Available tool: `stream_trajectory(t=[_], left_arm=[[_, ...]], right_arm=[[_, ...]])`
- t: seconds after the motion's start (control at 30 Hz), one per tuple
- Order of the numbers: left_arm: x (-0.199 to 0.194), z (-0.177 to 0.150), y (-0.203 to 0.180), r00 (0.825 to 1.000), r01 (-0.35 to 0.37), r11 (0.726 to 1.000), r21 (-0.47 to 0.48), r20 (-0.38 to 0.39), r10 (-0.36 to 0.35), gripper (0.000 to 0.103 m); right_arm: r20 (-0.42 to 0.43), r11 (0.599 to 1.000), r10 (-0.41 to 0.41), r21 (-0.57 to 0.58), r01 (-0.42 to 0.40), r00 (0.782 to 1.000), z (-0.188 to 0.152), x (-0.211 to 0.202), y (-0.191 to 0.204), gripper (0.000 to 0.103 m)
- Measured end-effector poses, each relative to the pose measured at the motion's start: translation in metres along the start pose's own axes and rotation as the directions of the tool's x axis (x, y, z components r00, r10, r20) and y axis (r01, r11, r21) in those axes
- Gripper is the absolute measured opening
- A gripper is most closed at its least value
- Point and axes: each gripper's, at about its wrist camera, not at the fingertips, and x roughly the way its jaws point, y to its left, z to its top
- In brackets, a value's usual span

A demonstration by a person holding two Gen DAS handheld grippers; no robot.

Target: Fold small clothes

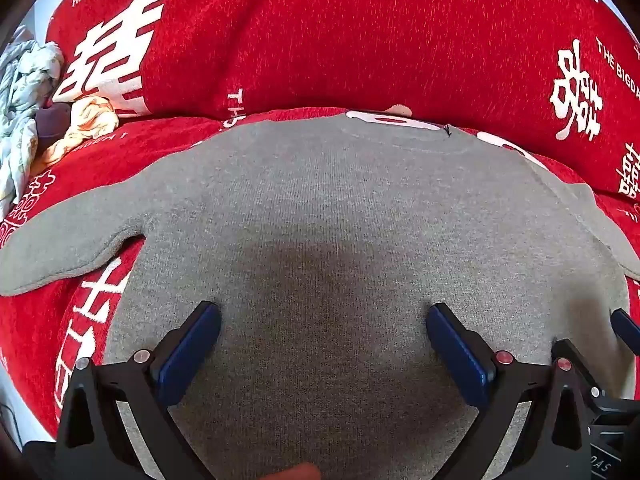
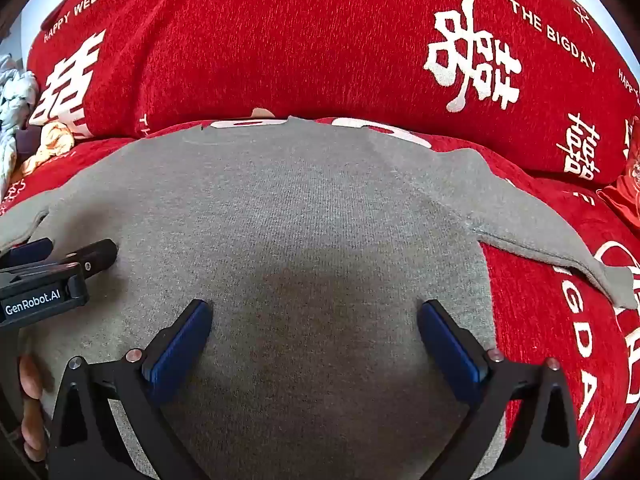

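Observation:
A small grey knit sweater [image 1: 320,200] lies flat on a red sofa cover, neck away from me, sleeves spread to both sides. It also fills the right wrist view [image 2: 280,208]. My left gripper [image 1: 323,316] is open and empty, just above the sweater's lower body left of centre. My right gripper [image 2: 314,314] is open and empty above the lower body right of centre. The left sleeve [image 1: 68,248] and right sleeve [image 2: 540,232] lie out on the cover. Each gripper shows at the edge of the other's view: the right one [image 1: 624,328], the left one [image 2: 52,260].
The red sofa cover [image 1: 360,40] with white characters rises into a backrest behind the sweater. A heap of crumpled clothes [image 1: 32,92] lies at the far left, with a pale orange piece [image 1: 92,120]. A red cushion [image 2: 624,196] sits at the far right.

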Motion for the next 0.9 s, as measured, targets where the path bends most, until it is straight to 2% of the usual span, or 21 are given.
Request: stream_trajectory(t=[0.53,0.57,0.9], left_arm=[[-0.0039,0.0099,0.0011,1.0,-0.021,1.0,-0.014,-0.002,0.021,0.103],[-0.0057,0.002,0.0003,1.0,-0.026,1.0,-0.015,0.006,0.026,0.103],[-0.004,0.0015,0.0005,1.0,-0.027,1.0,-0.014,0.008,0.027,0.103]], right_arm=[[-0.002,1.0,0.005,0.002,-0.005,1.0,-0.0003,0.0007,0.0001,0.103],[-0.003,1.0,0.008,0.004,-0.007,1.0,-0.0003,0.0007,-0.0004,0.103],[-0.004,1.0,0.0,-0.002,0.0,1.0,0.0002,0.0002,0.0015,0.103]])
